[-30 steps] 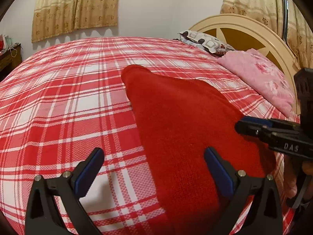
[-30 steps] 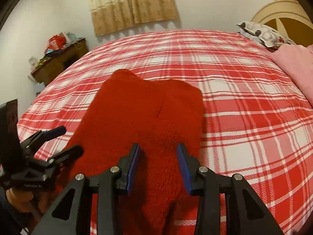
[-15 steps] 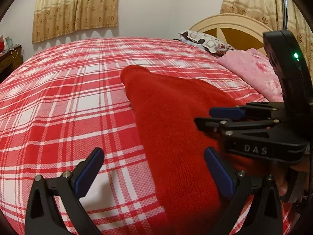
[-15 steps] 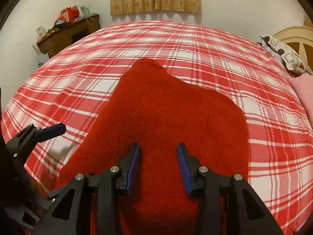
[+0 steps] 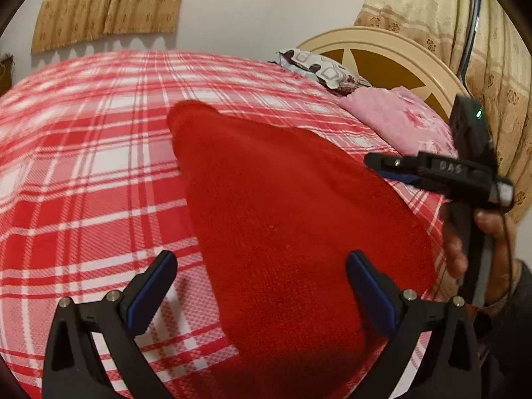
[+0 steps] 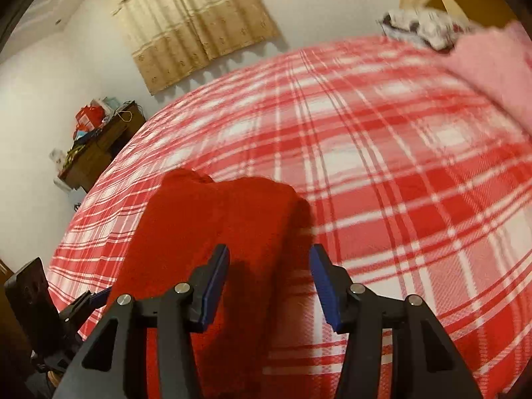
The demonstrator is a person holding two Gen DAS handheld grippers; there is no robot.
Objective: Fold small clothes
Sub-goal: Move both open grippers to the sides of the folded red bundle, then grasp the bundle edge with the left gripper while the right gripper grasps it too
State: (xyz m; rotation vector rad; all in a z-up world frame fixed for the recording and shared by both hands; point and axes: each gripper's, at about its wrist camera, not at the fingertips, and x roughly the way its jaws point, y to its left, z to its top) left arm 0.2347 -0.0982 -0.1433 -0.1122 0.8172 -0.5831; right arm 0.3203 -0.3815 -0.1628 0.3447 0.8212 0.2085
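Note:
A red knit garment lies flat on the red and white plaid bedspread; it also shows in the right wrist view. My left gripper is open and empty, its jaws straddling the garment's near left edge. My right gripper is open and empty above the garment's right edge. The right gripper also shows in the left wrist view, held by a hand at the garment's right side. The left gripper shows at the lower left of the right wrist view.
A pink blanket and a patterned pillow lie by the cream headboard. A cluttered wooden desk stands by the far wall. Curtains hang behind the bed.
My right gripper swung from over the garment's middle back to its right edge and opened wider. My left gripper stayed open in place.

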